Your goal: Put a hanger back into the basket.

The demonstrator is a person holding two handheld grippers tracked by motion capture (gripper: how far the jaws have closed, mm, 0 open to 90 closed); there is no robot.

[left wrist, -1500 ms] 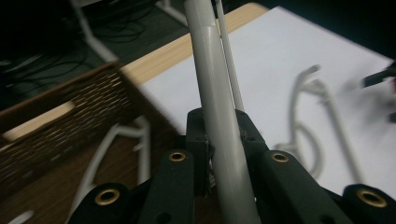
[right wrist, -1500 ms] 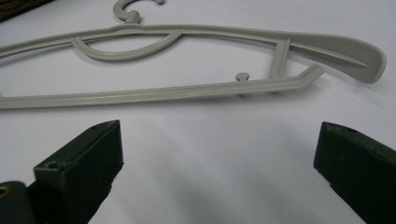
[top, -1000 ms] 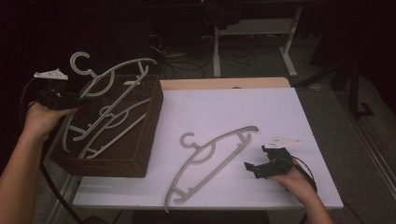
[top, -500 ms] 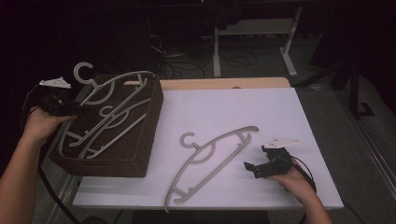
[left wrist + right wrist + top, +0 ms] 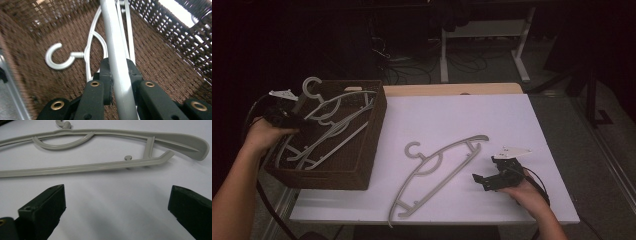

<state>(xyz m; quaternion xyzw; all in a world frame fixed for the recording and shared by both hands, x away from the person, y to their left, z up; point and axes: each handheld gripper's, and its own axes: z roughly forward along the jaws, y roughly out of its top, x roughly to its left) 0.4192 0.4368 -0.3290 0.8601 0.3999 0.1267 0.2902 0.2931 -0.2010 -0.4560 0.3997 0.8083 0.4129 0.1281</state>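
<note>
High view first: over the last second the left gripper [image 5: 287, 119] has carried its grey hanger [image 5: 329, 107] down and leftward, so that what was held up over the rim of the brown wicker basket [image 5: 372, 135] now sinks among the other hangers already lying in there, with only its hook [image 5: 312, 86] poking above the back edge. Left gripper view confirms the hold, the jaws clamped tight on the hanger's straight bar [image 5: 117, 67], with the woven floor close below and another hanger's hook [image 5: 56, 58] resting on it. To my eye that means the drop-off is nearly done and a release should follow, though the load looks tangled and a bar could snag on the way out. The right gripper [image 5: 492, 177] has barely stirred; it rests on the white tabletop [image 5: 512, 115] just beside the lone hanger [image 5: 437, 172] still lying out there, and in the right gripper view its jaws stand wide apart and empty, aimed at the lower bar [image 5: 87, 167]. That one looks next in line for the basket
</note>
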